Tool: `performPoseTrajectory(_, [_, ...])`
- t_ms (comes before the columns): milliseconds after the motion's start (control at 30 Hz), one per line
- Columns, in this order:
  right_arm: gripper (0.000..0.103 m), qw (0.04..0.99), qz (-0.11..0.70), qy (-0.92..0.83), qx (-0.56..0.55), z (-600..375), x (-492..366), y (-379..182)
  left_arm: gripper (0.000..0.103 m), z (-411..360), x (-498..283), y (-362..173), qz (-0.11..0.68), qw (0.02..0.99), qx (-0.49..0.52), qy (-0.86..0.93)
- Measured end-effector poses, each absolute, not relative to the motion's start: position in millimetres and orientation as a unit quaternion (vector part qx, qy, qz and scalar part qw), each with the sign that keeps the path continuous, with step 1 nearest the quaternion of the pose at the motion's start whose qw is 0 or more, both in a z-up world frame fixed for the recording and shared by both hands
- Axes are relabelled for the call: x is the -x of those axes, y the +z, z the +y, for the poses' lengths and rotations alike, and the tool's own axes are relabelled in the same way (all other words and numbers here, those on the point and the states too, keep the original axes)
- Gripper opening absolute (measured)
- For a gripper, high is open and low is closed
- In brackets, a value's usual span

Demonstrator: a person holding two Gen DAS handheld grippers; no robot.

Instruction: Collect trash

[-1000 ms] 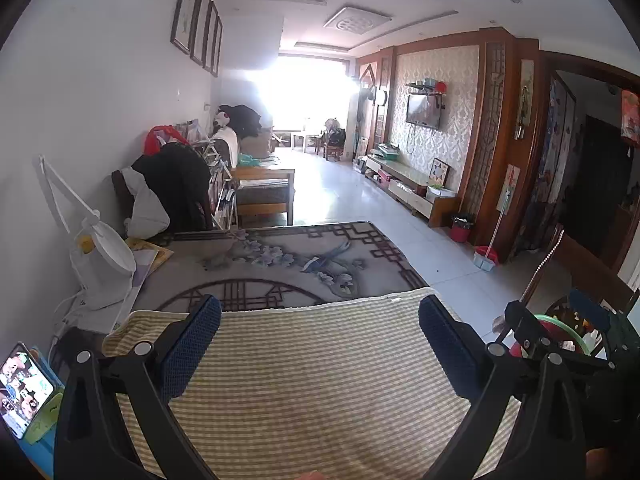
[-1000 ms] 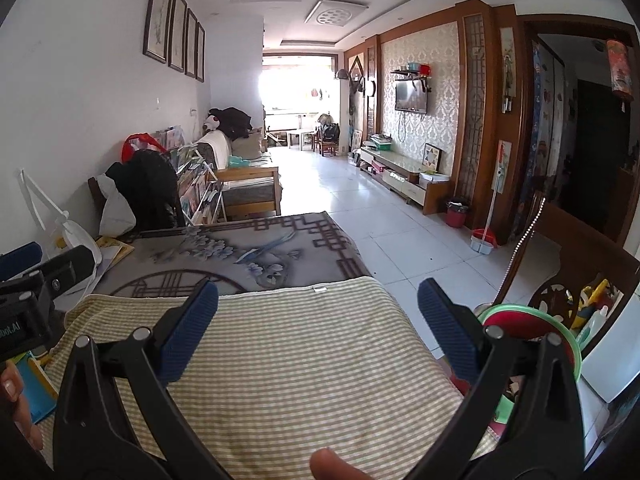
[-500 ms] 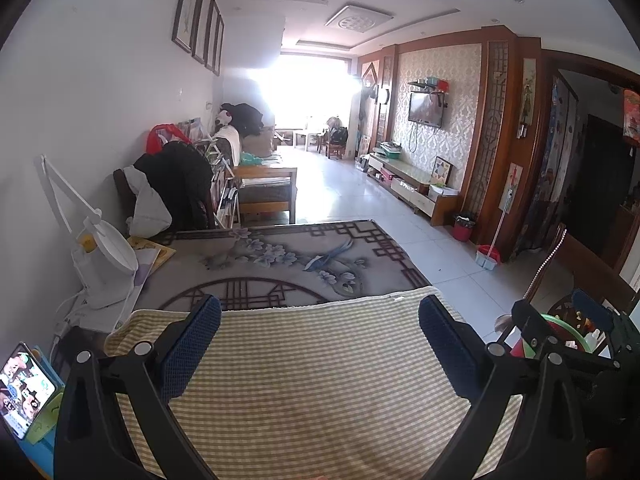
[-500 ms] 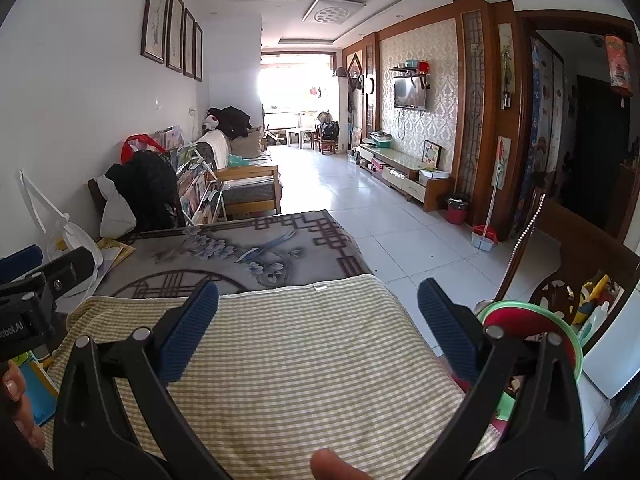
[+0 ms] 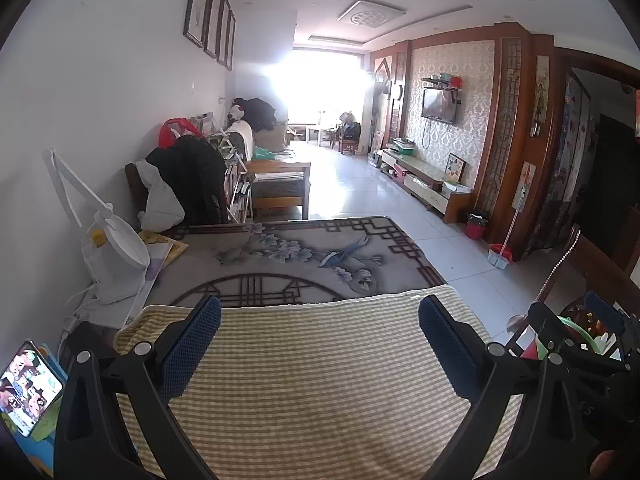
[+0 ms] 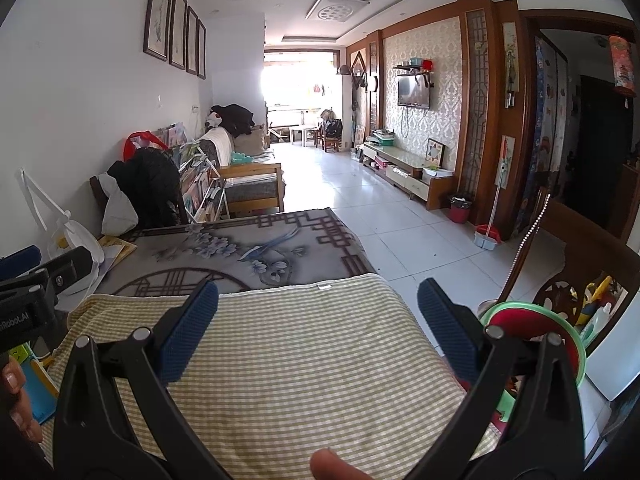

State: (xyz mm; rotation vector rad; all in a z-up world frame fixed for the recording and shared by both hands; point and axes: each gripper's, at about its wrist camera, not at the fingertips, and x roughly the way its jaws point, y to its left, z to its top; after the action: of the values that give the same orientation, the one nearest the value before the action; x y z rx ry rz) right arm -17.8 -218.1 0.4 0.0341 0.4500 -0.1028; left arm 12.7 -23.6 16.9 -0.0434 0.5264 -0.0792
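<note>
My left gripper (image 5: 320, 344) is open and empty, held above a yellow checked cloth (image 5: 320, 380) on the table. My right gripper (image 6: 318, 330) is open and empty too, above the same cloth (image 6: 280, 360). It also shows at the right edge of the left wrist view (image 5: 580, 320), and the left gripper shows at the left edge of the right wrist view (image 6: 36, 280). I see no loose trash on the cloth. A red bin with a black liner (image 6: 459, 208) stands by the far right wall; it also shows in the left wrist view (image 5: 476, 225).
A grey flowered table cover (image 5: 288, 256) lies beyond the cloth. A white desk lamp (image 5: 112, 248) and a phone (image 5: 26, 388) stand at the left. A green-rimmed round container (image 6: 552, 336) sits low right. A chair with dark clothes (image 5: 188, 184), a dustpan (image 6: 486, 236) and tiled floor lie beyond.
Both views have shifted very slightly; the grippers stay open above the cloth. Nothing was taken hold of or let go.
</note>
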Motion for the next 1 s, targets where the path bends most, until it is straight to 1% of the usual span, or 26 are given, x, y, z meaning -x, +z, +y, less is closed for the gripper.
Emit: performPoseTrajectory(1000, [0.098, 0.971, 0.233, -0.047, -0.014, -214.9, 1.9, -7.2, 0.095, -17.6, -26.2, 10.8, 0.269, 0.962, 0.027, -0.032])
